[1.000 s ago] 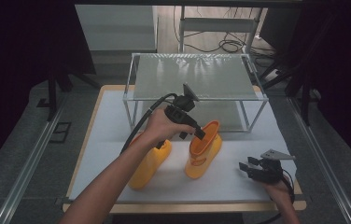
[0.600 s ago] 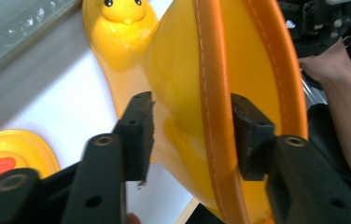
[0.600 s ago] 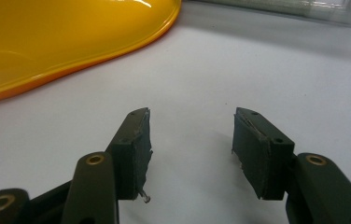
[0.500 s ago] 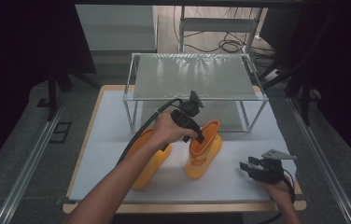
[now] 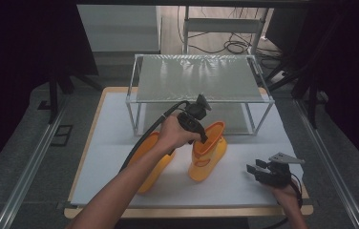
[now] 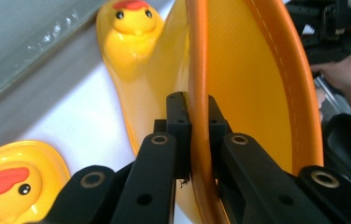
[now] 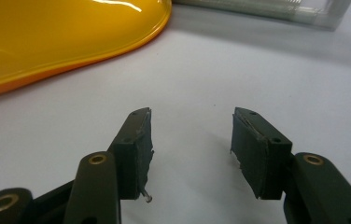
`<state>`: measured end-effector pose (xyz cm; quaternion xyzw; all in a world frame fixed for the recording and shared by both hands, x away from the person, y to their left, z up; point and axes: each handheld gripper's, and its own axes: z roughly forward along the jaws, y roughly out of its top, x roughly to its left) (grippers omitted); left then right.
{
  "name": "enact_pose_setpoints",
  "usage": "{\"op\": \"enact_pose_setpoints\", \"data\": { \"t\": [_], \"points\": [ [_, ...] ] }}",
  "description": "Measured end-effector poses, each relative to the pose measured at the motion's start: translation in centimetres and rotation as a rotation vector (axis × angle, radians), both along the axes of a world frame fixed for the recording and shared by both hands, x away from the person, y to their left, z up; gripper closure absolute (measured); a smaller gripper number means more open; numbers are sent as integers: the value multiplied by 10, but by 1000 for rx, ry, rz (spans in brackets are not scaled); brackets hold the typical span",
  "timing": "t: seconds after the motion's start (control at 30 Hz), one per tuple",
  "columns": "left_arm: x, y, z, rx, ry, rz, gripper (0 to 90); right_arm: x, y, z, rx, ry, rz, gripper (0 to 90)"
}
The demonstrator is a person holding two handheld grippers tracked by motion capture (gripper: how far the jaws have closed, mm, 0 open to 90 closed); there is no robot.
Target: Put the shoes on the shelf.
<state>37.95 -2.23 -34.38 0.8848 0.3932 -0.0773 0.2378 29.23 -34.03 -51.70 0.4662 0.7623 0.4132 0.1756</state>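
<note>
A: Boot (image 5: 208,152), yellow rubber with a duck face on the toe, stands upright mid-table on the white mat (image 5: 110,124), just in front of the wire rack (image 5: 201,78).

B: Who holds it?

A: The left gripper (image 6: 193,126): its jaws are pinched on the boot's orange top rim, one inside, one outside. The left forearm reaches in diagonally from the near edge, hand angled down over the opening.

B: And the other boot (image 5: 153,160)?

A: Lying just left, under that forearm.

B: The right gripper (image 5: 263,171)?

A: Near right, low over the mat, jaws spread, empty.
</note>
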Motion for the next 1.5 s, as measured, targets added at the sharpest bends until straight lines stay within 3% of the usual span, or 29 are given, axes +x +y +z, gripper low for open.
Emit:
{"op": "enact_pose_setpoints", "data": {
  "t": [0.17,0.33,0.5,0.83,1.0,1.07,1.3,1.5],
  "points": [
    [1,6,13,-50,-12,17,864,-1,-4,1,-2,-10,-16,482],
    [-7,24,30,-110,-36,18,865,-2,-6,3,8,-17,-36,484],
    [-22,40,41,-117,-65,10,864,-2,-7,3,9,-23,-46,485],
    [-50,71,26,-59,-100,-14,864,-2,-5,4,7,-29,-46,485],
    [-59,90,9,-30,-106,-3,864,-2,-4,3,7,-27,-47,485],
    [-62,96,7,-17,-127,7,863,-2,-4,2,5,-23,-47,486],
    [-70,115,-1,-12,-129,12,856,-1,-2,1,0,-18,-42,485],
    [-74,115,4,-39,-131,17,720,-1,-1,1,-5,-14,-41,484]
  ]
}}
